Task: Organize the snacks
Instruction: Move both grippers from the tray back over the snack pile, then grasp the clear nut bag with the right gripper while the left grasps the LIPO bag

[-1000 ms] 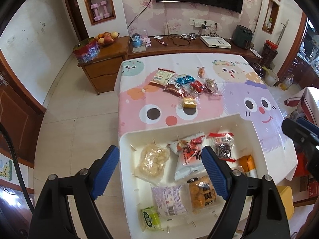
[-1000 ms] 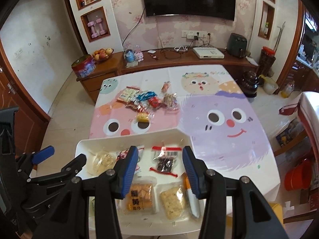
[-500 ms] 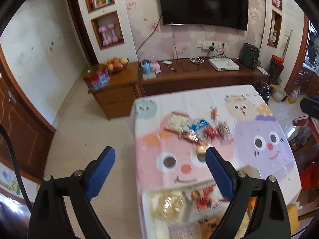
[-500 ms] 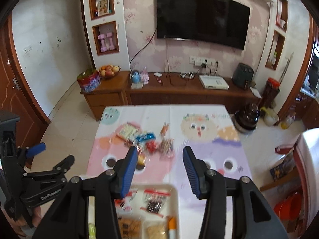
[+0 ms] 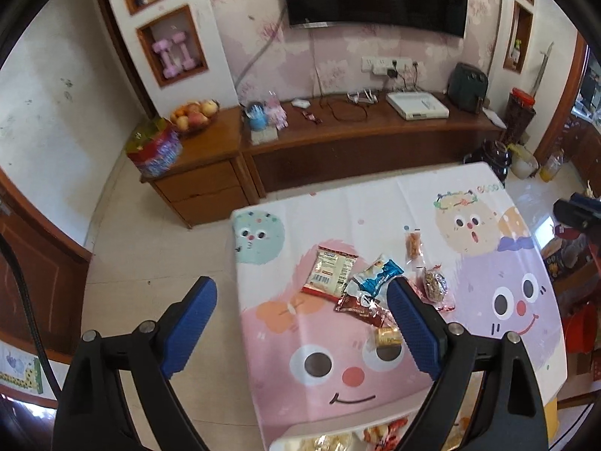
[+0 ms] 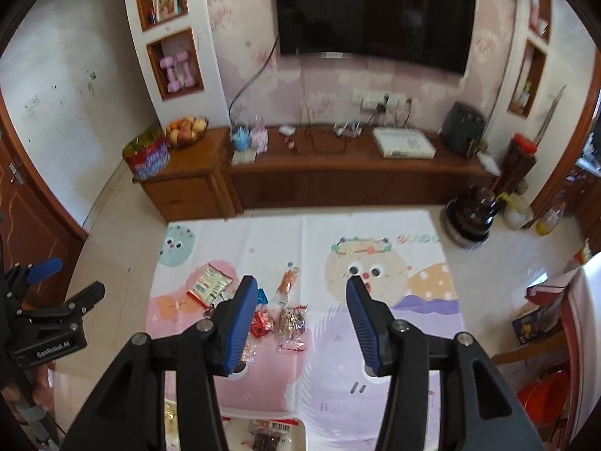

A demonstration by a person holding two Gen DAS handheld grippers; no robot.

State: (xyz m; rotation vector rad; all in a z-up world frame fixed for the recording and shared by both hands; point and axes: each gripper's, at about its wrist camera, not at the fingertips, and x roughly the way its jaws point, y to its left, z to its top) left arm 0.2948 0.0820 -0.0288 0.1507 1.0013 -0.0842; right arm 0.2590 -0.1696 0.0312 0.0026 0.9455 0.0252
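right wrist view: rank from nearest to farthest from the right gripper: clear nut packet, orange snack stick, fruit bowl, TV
From the right gripper:
1. Clear nut packet, on the table, between the fingers in view.
2. Orange snack stick, just beyond it on the table.
3. Fruit bowl, on the cabinet, far left.
4. TV, on the back wall.

1. Ahead of me, a dark television [image 6: 375, 18] hangs on pink floral wallpaper [image 6: 330, 86].
2. Below it runs a long wooden cabinet [image 6: 338, 173] (cables trailing).
3. Pale glossy floor tiles [image 5: 150, 248].
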